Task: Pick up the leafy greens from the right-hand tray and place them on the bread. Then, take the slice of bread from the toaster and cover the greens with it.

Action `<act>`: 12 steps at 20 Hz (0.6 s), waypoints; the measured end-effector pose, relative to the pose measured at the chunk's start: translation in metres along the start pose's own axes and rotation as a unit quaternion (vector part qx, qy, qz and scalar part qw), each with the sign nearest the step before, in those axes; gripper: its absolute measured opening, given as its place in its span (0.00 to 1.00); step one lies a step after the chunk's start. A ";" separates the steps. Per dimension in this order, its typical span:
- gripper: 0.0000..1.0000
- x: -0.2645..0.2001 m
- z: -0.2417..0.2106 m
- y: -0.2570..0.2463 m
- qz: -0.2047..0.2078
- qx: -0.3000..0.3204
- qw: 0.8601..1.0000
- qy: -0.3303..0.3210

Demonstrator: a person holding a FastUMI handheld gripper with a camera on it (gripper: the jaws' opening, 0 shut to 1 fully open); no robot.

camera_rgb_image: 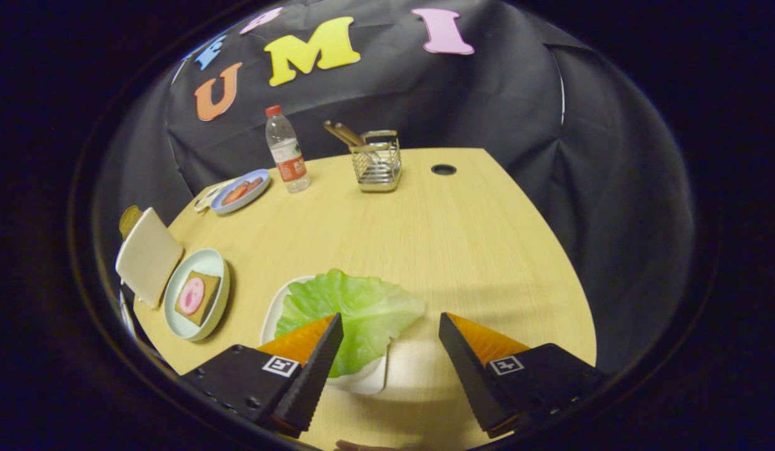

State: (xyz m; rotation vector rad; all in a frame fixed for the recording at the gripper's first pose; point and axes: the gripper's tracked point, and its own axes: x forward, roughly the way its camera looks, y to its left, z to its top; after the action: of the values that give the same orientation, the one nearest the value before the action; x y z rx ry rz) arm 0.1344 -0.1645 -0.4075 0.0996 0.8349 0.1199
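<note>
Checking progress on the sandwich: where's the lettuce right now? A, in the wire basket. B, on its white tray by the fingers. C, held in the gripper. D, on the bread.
B: the lettuce lies on its tray, with the open gripper just over it.

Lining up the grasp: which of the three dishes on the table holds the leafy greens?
The white tray just ahead of the open tool, with the lettuce leaf spilling over its rim. The pale green plate carries bread; the blue plate sits by the bottle.
</note>
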 end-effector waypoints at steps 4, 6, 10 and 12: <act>0.90 0.015 0.001 0.008 0.022 0.008 1.000 0.015; 0.83 0.020 0.004 0.015 0.028 -0.007 0.999 0.017; 0.66 0.027 0.013 0.017 0.012 -0.025 1.000 0.011; 0.49 0.028 0.011 0.025 0.017 -0.028 0.999 0.014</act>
State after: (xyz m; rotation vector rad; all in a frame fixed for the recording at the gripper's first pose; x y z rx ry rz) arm 0.1599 -0.1361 -0.4173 0.0598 0.8578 0.1760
